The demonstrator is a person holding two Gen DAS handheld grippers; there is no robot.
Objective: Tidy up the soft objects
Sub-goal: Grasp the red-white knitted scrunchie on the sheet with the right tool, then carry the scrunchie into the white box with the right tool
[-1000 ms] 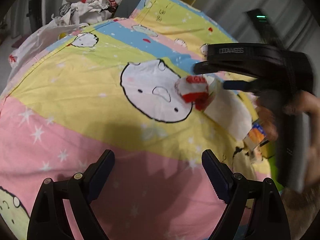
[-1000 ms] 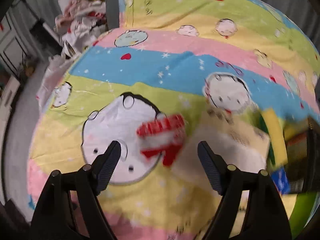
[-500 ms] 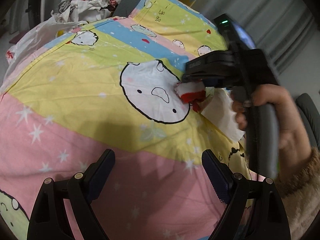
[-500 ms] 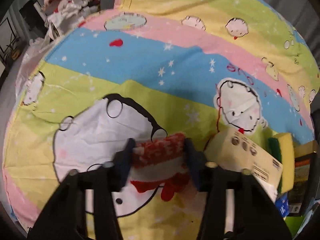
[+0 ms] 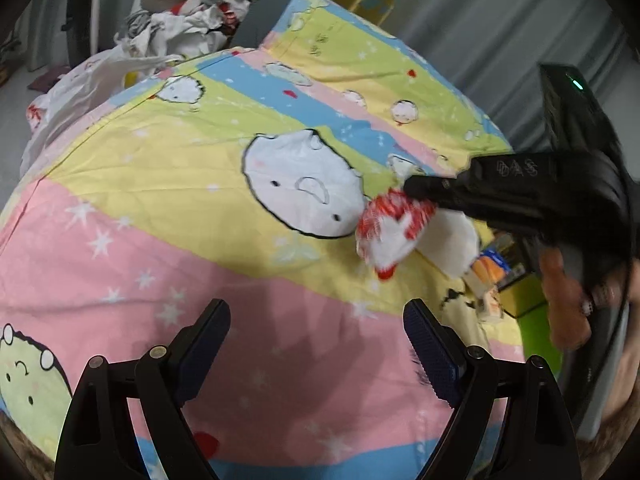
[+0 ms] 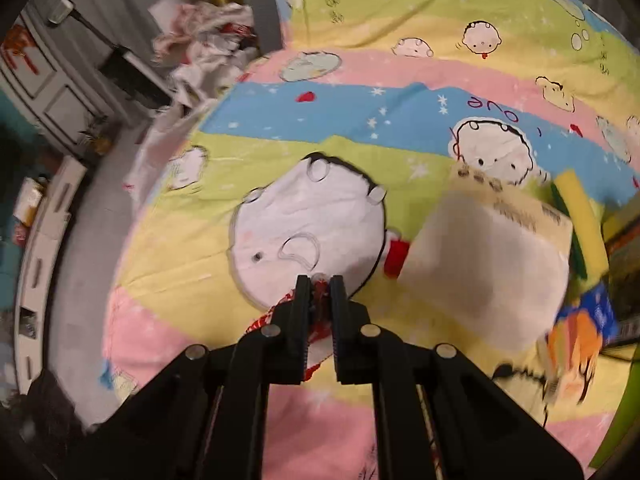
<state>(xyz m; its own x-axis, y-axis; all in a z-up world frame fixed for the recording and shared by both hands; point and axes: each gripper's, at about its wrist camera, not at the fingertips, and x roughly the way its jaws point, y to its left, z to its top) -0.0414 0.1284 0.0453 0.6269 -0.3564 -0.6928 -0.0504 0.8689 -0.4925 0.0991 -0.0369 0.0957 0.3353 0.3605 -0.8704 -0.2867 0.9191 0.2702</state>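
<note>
black jaws, blue ribbed pads (image 5: 430,350), silver screws (image 6: 270,331)

One red-and-white sock (image 5: 386,232), one cream box (image 6: 492,264), one yellow sponge (image 6: 580,216), two grippers.

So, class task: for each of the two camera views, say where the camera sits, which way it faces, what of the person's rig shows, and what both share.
Left wrist: sits on the left gripper, facing forward across the bedsheet; its open fingers, the right gripper and hand show.
Right wrist: sits on the right gripper, facing down over the bed; its fingers pinch the red-and-white cloth.
Shared: cloth, sheet, white box.
</note>
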